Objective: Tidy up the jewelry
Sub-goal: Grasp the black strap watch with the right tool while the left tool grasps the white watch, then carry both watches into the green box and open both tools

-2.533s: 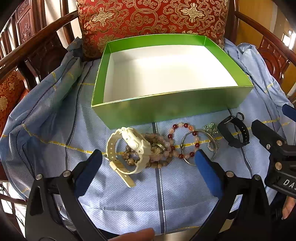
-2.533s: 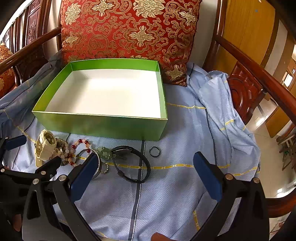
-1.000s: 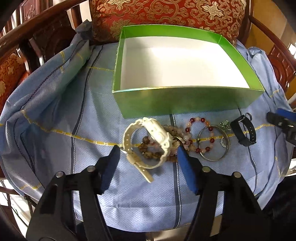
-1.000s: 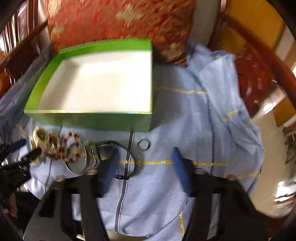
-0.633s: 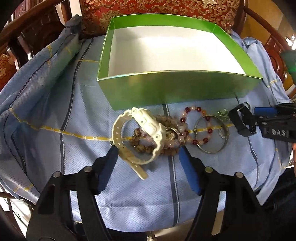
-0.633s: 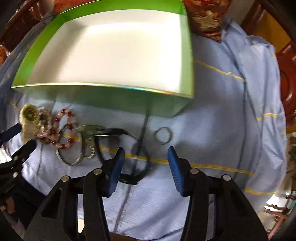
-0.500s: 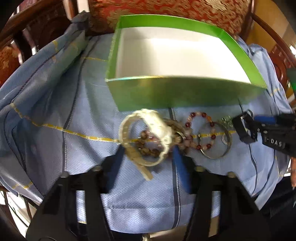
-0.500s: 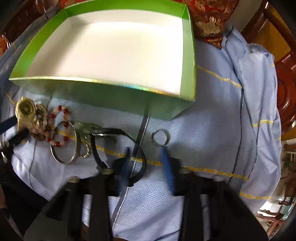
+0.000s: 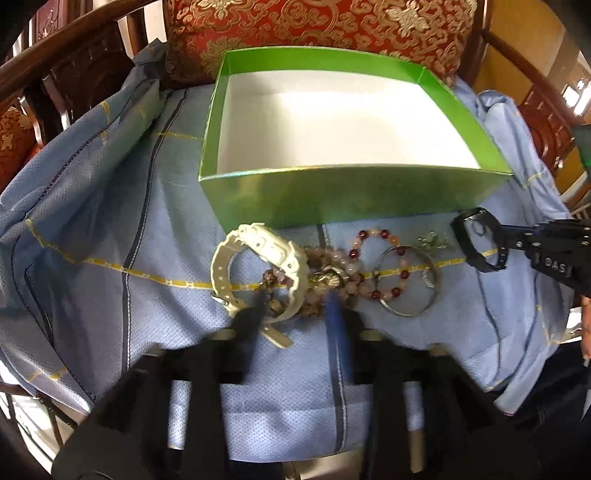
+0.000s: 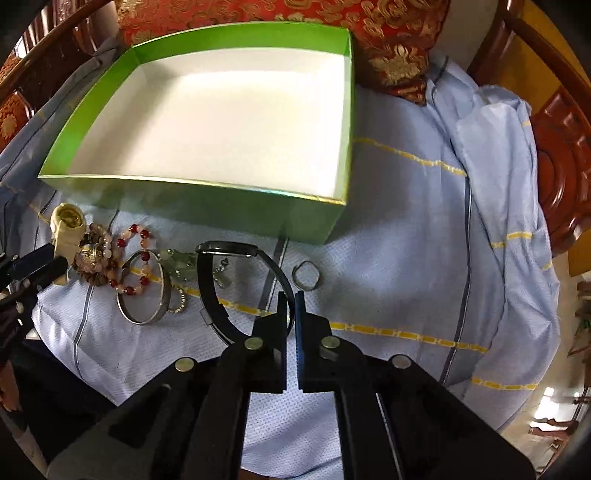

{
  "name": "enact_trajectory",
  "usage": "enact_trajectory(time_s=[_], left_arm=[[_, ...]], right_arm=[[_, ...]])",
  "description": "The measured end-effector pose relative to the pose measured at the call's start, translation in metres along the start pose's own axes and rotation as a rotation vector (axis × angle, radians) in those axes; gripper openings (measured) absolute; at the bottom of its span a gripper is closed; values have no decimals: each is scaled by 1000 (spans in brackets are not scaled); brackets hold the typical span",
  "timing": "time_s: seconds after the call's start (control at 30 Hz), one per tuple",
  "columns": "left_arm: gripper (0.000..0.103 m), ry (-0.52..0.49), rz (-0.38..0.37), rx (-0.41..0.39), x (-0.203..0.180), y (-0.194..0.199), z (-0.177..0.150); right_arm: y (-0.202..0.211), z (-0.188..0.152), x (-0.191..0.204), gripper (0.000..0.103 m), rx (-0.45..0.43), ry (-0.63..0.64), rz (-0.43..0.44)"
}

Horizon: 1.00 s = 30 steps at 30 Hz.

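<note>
A green box [image 9: 351, 192] [image 10: 192, 199] with a bare white inside stands on the blue cloth. In front of it lie a white watch [image 9: 273, 247] [image 10: 68, 221], bead bracelets [image 9: 376, 266] [image 10: 133, 258], a silver bangle [image 9: 410, 310] [image 10: 144, 317], a black watch [image 9: 476, 240] [image 10: 207, 284] and a small ring [image 10: 306, 275]. My left gripper [image 9: 295, 306] is shut on the white watch's strap, with some beads caught between the fingers too. My right gripper [image 10: 290, 299] [image 9: 506, 236] is shut on the black watch's strap, and the watch stands tilted up.
A red and gold cushion [image 9: 314, 26] leans behind the box. Dark wooden chair arms [image 9: 74, 44] [image 10: 561, 155] frame both sides. The blue cloth [image 10: 424, 240] lies bare to the right of the ring and bunches at the far right.
The right gripper came down over the black watch and its jaws closed on the strap. The left gripper's jaws narrowed and moved in onto the white watch.
</note>
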<state>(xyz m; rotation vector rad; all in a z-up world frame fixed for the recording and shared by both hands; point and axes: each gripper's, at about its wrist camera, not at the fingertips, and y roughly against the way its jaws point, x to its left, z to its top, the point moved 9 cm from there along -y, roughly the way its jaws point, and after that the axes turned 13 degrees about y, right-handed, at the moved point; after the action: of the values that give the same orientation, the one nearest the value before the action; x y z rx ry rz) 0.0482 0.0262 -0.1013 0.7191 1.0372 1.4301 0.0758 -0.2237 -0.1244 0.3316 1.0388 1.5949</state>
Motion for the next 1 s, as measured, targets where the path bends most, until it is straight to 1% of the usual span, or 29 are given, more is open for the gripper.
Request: enact_trajectory(time_s=[0.03,0.13,0.17,0.2,0.27,0.3,0.33,0.37,0.4,0.43,0.5,0.57,0.67,0.77,0.87,0.93,1.0], left_arm=[[51,2,4,1,1,-2,1],[51,13,6,18,4,-8,4],[50,12,12,26,4,-11,5],[44,8,20,34,4,-14,5],[37,2,29,46,2,-20,5],[28,-1,29,53,0,-21,4],[22,-4,28,58,-2,-22,3],[16,-10,33,57,-3,-21,3],[14,-14,35,49,-3,-20,3],[13,-15,30,44,-4,-18,3],[12,-15,19,32,-4,-12,3],[12,-14,6,16,-2,-5,2],[12,-14,-29,-11,-3,9,3],[12,-9,-61,-38,-1,23,5],[12,8,-94,-38,1,36,8],[12,25,-144,-26,0,53,14],[12,27,-171,-32,-4,68,25]], right_arm=[[-2,-1,0,5,10,-1,4],[-8,2,4,5,41,6,6],[-11,2,4,8,50,10,-2],[-16,2,3,13,57,11,-9],[-24,1,1,36,80,9,-27],[-31,5,-2,37,82,10,-31],[-32,5,-1,37,74,17,-38],[-31,5,2,34,68,28,-43],[-30,5,4,13,61,37,-40],[-31,5,5,4,56,35,-24],[-29,3,9,4,53,27,-1],[-20,3,11,4,30,40,0],[3,9,11,4,-26,40,18],[30,13,9,4,-113,28,36],[51,22,13,4,-167,40,66],[60,33,14,4,-194,39,92],[72,41,11,4,-231,32,98]])
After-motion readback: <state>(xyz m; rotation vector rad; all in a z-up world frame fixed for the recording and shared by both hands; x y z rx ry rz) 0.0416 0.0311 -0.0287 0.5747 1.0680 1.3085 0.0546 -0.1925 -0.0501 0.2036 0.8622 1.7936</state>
